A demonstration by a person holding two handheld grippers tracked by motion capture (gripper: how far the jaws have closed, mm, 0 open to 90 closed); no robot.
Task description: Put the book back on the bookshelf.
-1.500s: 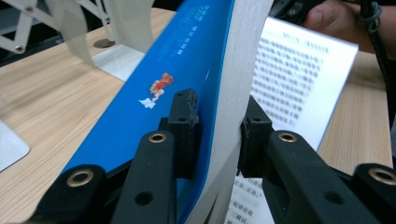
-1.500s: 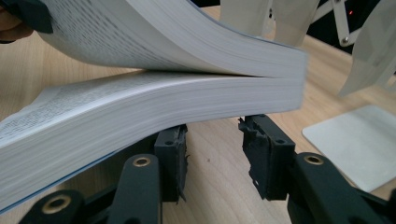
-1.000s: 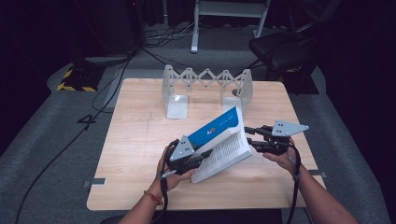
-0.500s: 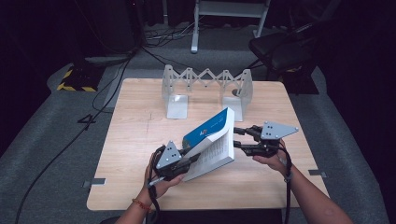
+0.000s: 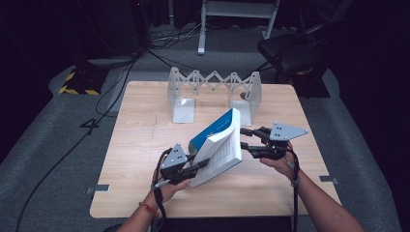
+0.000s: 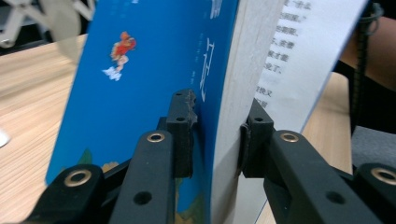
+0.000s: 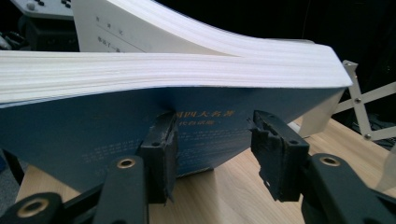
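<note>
Two grippers are working on one blue-covered book [image 5: 218, 145] at the near middle of the wooden table [image 5: 140, 145], and the step in hand looks to be a handover of the hold before the book goes to the expanding metal book rack [image 5: 212, 89] standing at the far edge. The left gripper [image 5: 196, 166] is clamping the book's lower part, one pad pressing on the blue cover and the other on the page block, as the left gripper view is showing [image 6: 212, 135]. The right gripper [image 5: 245, 137] is sitting just beside the book's right side with its jaws apart; they have just been opening, and in the right gripper view [image 7: 212, 140] the pads are standing either side of empty air in front of the back cover, gripping nothing. The book is standing tilted, propped on its lower edge and leaning, cover facing up and to the left, with a few leaves peeling away from the white page block so that printed text is showing. Its cover is carrying a small red cartoon figure and pale lettering. The next move is probably calling for the right jaws to find a fresh hold on the whole block, loose leaves included, before the book is carried upright toward the rack.
</note>
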